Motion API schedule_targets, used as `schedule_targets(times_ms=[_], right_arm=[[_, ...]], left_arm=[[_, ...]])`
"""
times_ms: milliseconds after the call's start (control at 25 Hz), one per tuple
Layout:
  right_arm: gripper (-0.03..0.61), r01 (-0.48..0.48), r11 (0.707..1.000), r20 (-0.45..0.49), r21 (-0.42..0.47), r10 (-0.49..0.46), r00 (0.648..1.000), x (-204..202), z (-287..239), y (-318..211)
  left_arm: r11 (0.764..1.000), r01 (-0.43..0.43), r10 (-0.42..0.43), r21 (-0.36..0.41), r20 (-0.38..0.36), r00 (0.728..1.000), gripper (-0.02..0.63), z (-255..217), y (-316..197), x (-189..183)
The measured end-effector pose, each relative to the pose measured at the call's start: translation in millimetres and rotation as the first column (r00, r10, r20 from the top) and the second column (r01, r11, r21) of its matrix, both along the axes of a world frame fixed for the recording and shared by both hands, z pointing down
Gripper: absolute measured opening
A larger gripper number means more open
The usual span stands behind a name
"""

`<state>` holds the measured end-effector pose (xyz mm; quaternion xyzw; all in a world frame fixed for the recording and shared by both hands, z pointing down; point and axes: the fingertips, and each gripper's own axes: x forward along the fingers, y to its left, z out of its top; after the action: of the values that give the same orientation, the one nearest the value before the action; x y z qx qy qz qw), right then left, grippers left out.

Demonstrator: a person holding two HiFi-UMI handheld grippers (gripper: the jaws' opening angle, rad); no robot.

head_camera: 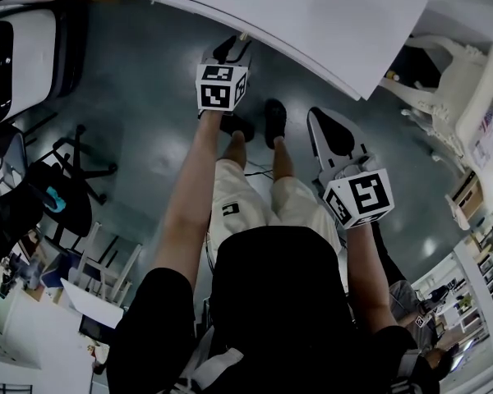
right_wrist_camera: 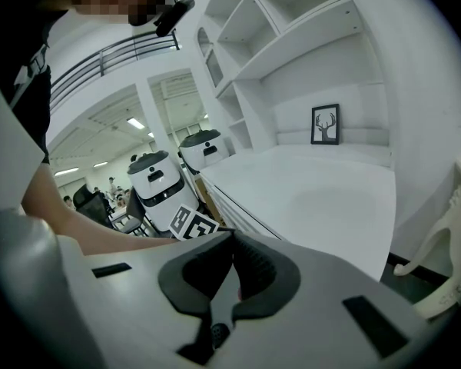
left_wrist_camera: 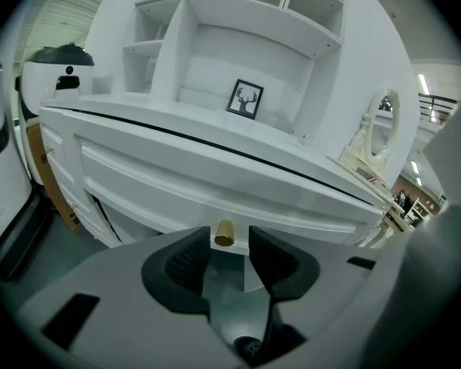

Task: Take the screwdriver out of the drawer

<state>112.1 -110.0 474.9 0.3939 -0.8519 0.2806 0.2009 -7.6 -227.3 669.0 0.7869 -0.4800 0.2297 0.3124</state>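
The white desk's drawer front [left_wrist_camera: 177, 191] is closed, with a small brass knob [left_wrist_camera: 224, 233] at its middle. The screwdriver is not visible in any view. My left gripper [left_wrist_camera: 229, 237] is open, its black fingertips [left_wrist_camera: 186, 256] standing either side of the knob without pressing on it. From the head view the left gripper [head_camera: 237, 43] reaches up to the desk's edge [head_camera: 312, 52]. My right gripper [right_wrist_camera: 232, 241] is shut with nothing in it and hangs back to the right, the right gripper [head_camera: 320, 121] well short of the desk.
A framed deer picture [left_wrist_camera: 245, 99] stands in the shelf unit on the desk top [right_wrist_camera: 315, 198]. An ornate white mirror stand [left_wrist_camera: 376, 137] is at the desk's right end. White robots [right_wrist_camera: 157, 187] stand to the left. Office chairs [head_camera: 66, 179] are on the floor at left.
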Motion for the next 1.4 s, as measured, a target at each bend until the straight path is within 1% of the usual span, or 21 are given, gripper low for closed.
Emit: schedule_targets(times_ms=[200, 280, 320, 440, 720, 880, 1080, 1280, 1400], right_arm=[[0.017, -0.007, 1.000, -0.004, -0.015, 0.007, 1.000, 2, 5, 4], [0.017, -0.008, 1.000, -0.004, -0.017, 0.008, 1.000, 3, 6, 6], [0.017, -0.007, 1.000, -0.004, -0.016, 0.007, 1.000, 4, 7, 7], [0.017, -0.004, 1.000, -0.003, -0.014, 0.004, 1.000, 4, 8, 7], [0.017, -0.016, 1.000, -0.003, -0.022, 0.016, 1.000, 12, 8, 9], [0.017, -0.011, 1.000, -0.001, -0.022, 0.010, 1.000, 8, 7, 14], [0.017, 0.001, 1.000, 0.000, -0.020, -0.001, 1.000, 3, 7, 18], [0.017, -0.008, 1.000, -0.003, -0.024, 0.007, 1.000, 7, 7, 22], [0.017, 0.000, 1.000, -0.001, -0.023, 0.000, 1.000, 6, 5, 27]], left_arm=[[1.000, -0.005, 0.005, -0.001, 0.013, 1.000, 0.151, 8, -5, 2], [1.000, -0.005, 0.004, 0.001, 0.020, 1.000, 0.135, 11, -6, 3], [1.000, -0.003, 0.003, 0.002, 0.024, 1.000, 0.111, 12, -7, 3], [1.000, 0.009, -0.009, -0.004, 0.029, 1.000, 0.091, 14, -10, 0], [1.000, 0.008, -0.008, -0.011, 0.031, 0.999, 0.084, 13, -11, 4], [0.999, 0.027, -0.026, -0.019, 0.032, 0.999, 0.084, 14, -9, 2], [0.999, 0.026, -0.024, -0.024, 0.047, 0.999, 0.083, 15, -6, -2], [0.999, 0.030, -0.029, -0.034, 0.039, 0.999, 0.083, 16, -1, -3], [0.999, 0.026, -0.024, -0.039, 0.046, 0.999, 0.083, 15, 5, -6]])
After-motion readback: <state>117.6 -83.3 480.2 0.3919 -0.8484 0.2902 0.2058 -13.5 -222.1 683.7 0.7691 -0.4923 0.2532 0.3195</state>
